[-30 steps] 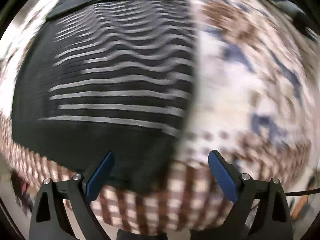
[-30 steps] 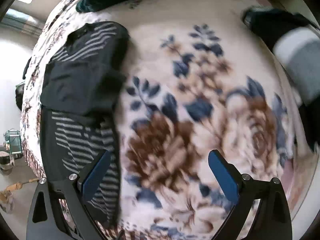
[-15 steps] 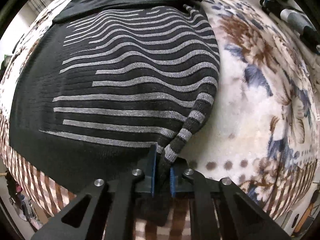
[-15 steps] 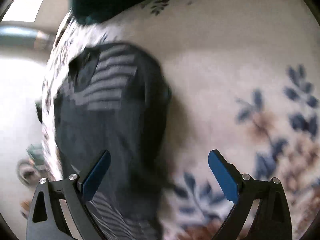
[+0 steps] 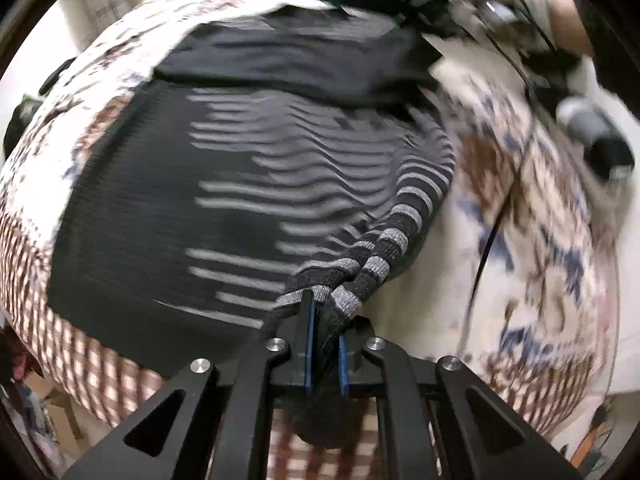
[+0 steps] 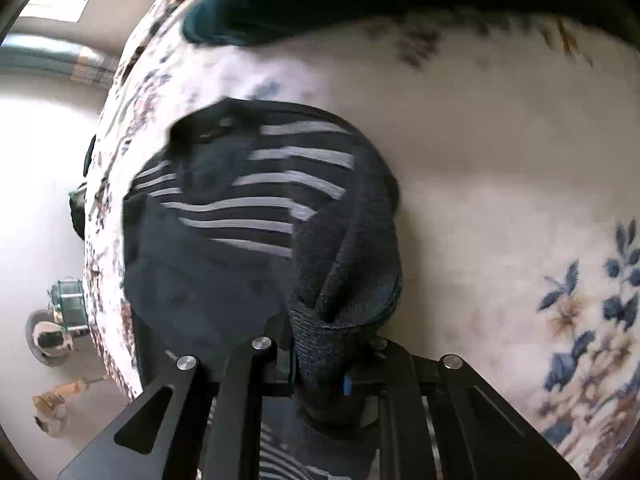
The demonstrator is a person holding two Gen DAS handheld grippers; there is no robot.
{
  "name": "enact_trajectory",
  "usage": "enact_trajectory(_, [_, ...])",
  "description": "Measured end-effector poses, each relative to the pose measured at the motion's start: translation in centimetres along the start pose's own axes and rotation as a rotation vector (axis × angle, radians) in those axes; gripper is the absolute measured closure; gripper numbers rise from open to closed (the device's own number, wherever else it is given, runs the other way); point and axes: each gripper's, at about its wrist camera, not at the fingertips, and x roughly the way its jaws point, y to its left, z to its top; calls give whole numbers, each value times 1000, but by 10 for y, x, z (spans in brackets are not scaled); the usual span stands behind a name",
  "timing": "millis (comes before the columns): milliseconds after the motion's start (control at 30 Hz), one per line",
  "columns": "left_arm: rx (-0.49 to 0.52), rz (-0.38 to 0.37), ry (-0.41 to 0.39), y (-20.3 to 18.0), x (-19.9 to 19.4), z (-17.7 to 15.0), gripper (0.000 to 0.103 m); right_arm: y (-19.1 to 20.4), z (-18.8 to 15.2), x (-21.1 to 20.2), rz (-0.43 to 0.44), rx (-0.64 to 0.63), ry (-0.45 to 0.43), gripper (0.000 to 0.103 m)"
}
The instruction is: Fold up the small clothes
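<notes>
Already the left claw (image 5: 325,354) was clenched on a bunched corner of the striped sweater (image 5: 224,216), its blue pads (image 5: 308,344) pinching the ribbed hem at the garment's near right edge, with a short tail of knit hanging below the grip. The right claw (image 6: 320,376) was likewise clamped on a thick fold of the same dark knit, close to the shoulder end, where the collar opening (image 6: 200,132) and the grey stripes showed just beyond it. From these two holds the sweater spread away over the floral blanket (image 5: 520,240) of the bed, its body lying mostly flat, with a plain dark panel, seemingly a sleeve already laid across, at the far end. A heap of teal cloth (image 6: 248,12) lay further off near the blanket's far edge, apart from the sweater. The step in hand looked like folding the right side of the garment over toward the middle. To do it well, both claws should probably lift only enough to free the edge from the blanket, travel together at one pace so the edge between them stays taut and straight, and lay it down parallel to the opposite side. The main risk, as I judged it, was that the bunched knit would drag the flat body along and wrinkle it, so a low, even sweep seemed wiser than a high pull.
</notes>
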Motion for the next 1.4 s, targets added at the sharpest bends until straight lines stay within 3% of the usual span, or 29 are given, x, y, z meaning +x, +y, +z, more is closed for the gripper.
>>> enact_trajectory(200, [-194, -9, -34, 81, -22, 20, 96, 97, 13, -19, -13, -69, -9, 89])
enact_trajectory(333, [-330, -27, -12, 139, -16, 22, 96, 157, 30, -6, -27, -73, -8, 89])
enact_trajectory(667, [-549, -41, 14, 266, 21, 24, 97, 307, 65, 128, -121, -77, 44, 90])
enact_trajectory(867, [-643, -68, 34, 323, 35, 18, 96, 362, 69, 175, -163, -104, 61, 90])
enact_trajectory(900, [-651, -76, 52, 329, 41, 16, 96, 368, 70, 187, -170, -93, 87, 89])
enact_trajectory(967, [-695, -94, 102, 342, 57, 8, 93, 372, 73, 206, -143, -42, 144, 74])
enact_trajectory(1033, [-755, -100, 130, 357, 63, -4, 91, 374, 74, 209, -64, -3, 157, 62])
enact_trajectory(1067, [-783, -103, 131, 365, 62, -10, 89, 376, 73, 204, 19, 4, 156, 53])
enact_trajectory(1100, [-808, -97, 130, 373, 60, -16, 87, 375, 72, 198, 72, 0, 153, 51])
enact_trajectory(1133, [-831, -76, 132, 382, 55, -23, 75, 374, 71, 192, 112, -5, 146, 50])
enact_trajectory(1167, [-855, -70, 126, 390, 50, -30, 73, 370, 67, 179, 138, -20, 128, 50])
enact_trajectory(1267, [-876, -77, 122, 401, 39, -38, 68, 354, 46, 148, 100, -75, 80, 50])
enact_trajectory(1400, [-815, -71, 90, 395, 26, -32, 66, 312, -19, 113, -75, -171, 43, 50])
